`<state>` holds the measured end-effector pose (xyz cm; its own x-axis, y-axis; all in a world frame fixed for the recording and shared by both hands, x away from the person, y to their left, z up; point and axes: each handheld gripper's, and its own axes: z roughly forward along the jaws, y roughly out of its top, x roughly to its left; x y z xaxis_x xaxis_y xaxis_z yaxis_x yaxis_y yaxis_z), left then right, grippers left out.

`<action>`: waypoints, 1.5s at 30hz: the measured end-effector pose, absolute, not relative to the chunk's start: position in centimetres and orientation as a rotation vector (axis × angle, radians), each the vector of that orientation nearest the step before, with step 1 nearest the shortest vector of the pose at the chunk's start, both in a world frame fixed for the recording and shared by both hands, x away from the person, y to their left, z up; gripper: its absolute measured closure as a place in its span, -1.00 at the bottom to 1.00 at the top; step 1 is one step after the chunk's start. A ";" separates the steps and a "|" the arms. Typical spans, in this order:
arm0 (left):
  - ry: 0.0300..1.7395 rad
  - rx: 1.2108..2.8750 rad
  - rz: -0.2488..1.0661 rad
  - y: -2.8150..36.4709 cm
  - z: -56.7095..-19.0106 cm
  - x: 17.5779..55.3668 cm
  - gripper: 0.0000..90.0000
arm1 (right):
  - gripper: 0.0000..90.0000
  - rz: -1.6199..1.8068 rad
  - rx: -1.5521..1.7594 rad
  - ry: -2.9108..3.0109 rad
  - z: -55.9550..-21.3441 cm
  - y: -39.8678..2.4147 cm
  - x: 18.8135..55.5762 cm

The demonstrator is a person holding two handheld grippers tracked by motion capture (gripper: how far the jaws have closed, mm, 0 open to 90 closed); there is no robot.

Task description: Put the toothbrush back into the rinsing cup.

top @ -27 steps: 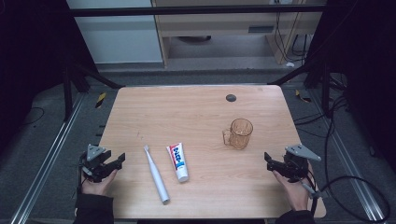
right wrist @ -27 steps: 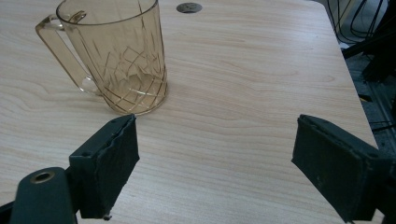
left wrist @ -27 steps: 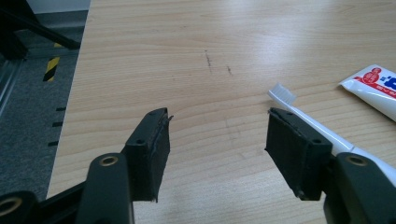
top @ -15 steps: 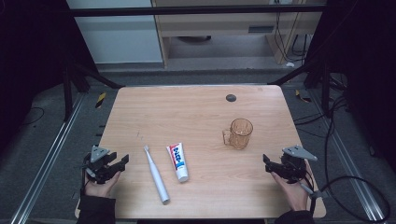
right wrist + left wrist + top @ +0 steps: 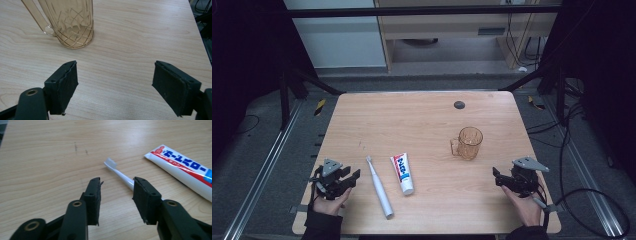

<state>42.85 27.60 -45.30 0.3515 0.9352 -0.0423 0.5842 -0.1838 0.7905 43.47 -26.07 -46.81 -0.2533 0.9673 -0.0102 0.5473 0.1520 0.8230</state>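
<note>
A white toothbrush (image 5: pixel 378 187) lies on the wooden table (image 5: pixel 412 125) at the front left, with a white, red and blue toothpaste tube (image 5: pixel 402 173) just right of it. An amber glass mug (image 5: pixel 469 143) stands upright to the right of centre. My left gripper (image 5: pixel 354 176) rests at the front left, open, its tips just left of the brush. In the left gripper view the brush (image 5: pixel 111 163) lies just beyond the gripper (image 5: pixel 117 195), with the tube (image 5: pixel 182 171) to its right. My right gripper (image 5: pixel 497 176) is wide open and empty at the front right. The mug (image 5: pixel 72 22) stands ahead of the gripper (image 5: pixel 115 85).
A small dark round hole (image 5: pixel 459 105) sits near the table's far edge. Metal frame rails run along both sides of the table, and cables lie on the floor to the right. A cabinet stands behind the table.
My left gripper has slid a little to the right, closer to the toothbrush. The right gripper has edged slightly left. The objects on the table have not moved.
</note>
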 end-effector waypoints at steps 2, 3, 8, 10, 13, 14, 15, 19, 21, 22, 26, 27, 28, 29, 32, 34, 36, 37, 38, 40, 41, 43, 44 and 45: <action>1.310 1.881 0.578 26.9 -45.2 42.5 0.44 | -0.54 0.975 1.442 1.882 -46.9 -26.0 43.5; 1.299 1.884 0.578 26.7 -45.1 42.5 0.49 | -0.54 0.976 1.443 1.884 -46.9 -26.0 43.5; 1.269 1.913 0.529 25.3 -45.1 41.9 0.68 | -0.53 0.970 1.441 1.895 -47.0 -25.9 43.5; 1.250 1.931 0.511 24.6 -45.2 41.6 0.73 | -0.53 0.967 1.440 1.895 -47.0 -26.0 43.5; 1.223 1.953 0.484 23.8 -45.4 41.3 0.80 | -0.53 0.964 1.443 1.896 -47.0 -26.0 43.5; 1.214 1.962 0.474 23.5 -45.4 41.2 0.82 | -0.53 0.965 1.446 1.896 -47.0 -26.0 43.5; 1.214 1.962 0.474 23.5 -45.4 41.2 0.84 | -0.52 0.966 1.449 1.897 -47.1 -26.0 43.5; 1.180 2.006 0.429 22.2 -46.0 41.1 0.90 | -0.52 0.964 1.450 1.899 -47.1 -26.1 43.6; 1.162 2.020 0.411 21.9 -46.2 41.1 0.92 | -0.52 0.963 1.451 1.898 -47.1 -26.1 43.6; 1.154 2.028 0.403 21.7 -46.3 41.1 0.93 | -0.52 0.962 1.451 1.898 -47.1 -26.1 43.6; 1.136 2.048 0.382 21.3 -46.5 41.0 0.96 | -0.52 0.959 1.458 1.901 -47.1 -26.1 43.6; 1.128 2.059 0.363 21.1 -46.6 41.1 0.96 | -0.52 0.960 1.458 1.901 -47.1 -26.1 43.6; 1.123 2.066 0.353 21.0 -46.7 41.1 0.96 | -0.52 0.960 1.458 1.901 -47.1 -26.1 43.6; 1.121 2.073 0.346 20.9 -46.9 41.1 0.97 | -0.52 0.957 1.455 1.900 -47.2 -26.1 43.6; 1.116 2.089 0.330 20.7 -47.1 41.1 0.97 | -0.52 0.954 1.452 1.902 -47.2 -26.1 43.7; 1.101 2.119 0.317 20.6 -47.3 41.1 0.97 | -0.52 0.953 1.453 1.904 -47.2 -26.2 43.7; 1.099 2.130 0.311 20.5 -47.4 41.1 0.97 | -0.52 0.954 1.457 1.903 -47.2 -26.2 43.7; 1.099 2.130 0.311 20.5 -47.4 41.1 0.97 | -0.52 0.954 1.457 1.903 -47.2 -26.2 43.7; 1.097 2.139 0.308 20.5 -47.4 41.2 0.97 | -0.52 0.952 1.458 1.904 -47.2 -26.2 43.7; 1.097 2.145 0.302 20.5 -47.5 41.2 0.97 | -0.52 0.953 1.461 1.907 -47.2 -26.1 43.7; 1.096 2.147 0.300 20.6 -47.5 41.2 0.97 | -0.52 0.951 1.460 1.907 -47.2 -26.1 43.7; 1.095 2.150 0.301 20.6 -47.5 41.2 0.97 | -0.52 0.950 1.458 1.910 -47.3 -26.1 43.7; 1.093 2.152 0.300 20.6 -47.5 41.2 0.97 | -0.53 0.948 1.455 1.910 -47.3 -26.1 43.7; 1.093 2.152 0.300 20.6 -47.5 41.2 0.97 | -0.53 0.946 1.455 1.910 -47.3 -26.2 43.7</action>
<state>41.19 20.55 -47.49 0.6180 0.7797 -0.1010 0.6193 -0.4036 0.6735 43.73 -26.15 -47.29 -0.2602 0.9655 -0.0119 0.5755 0.1650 0.8010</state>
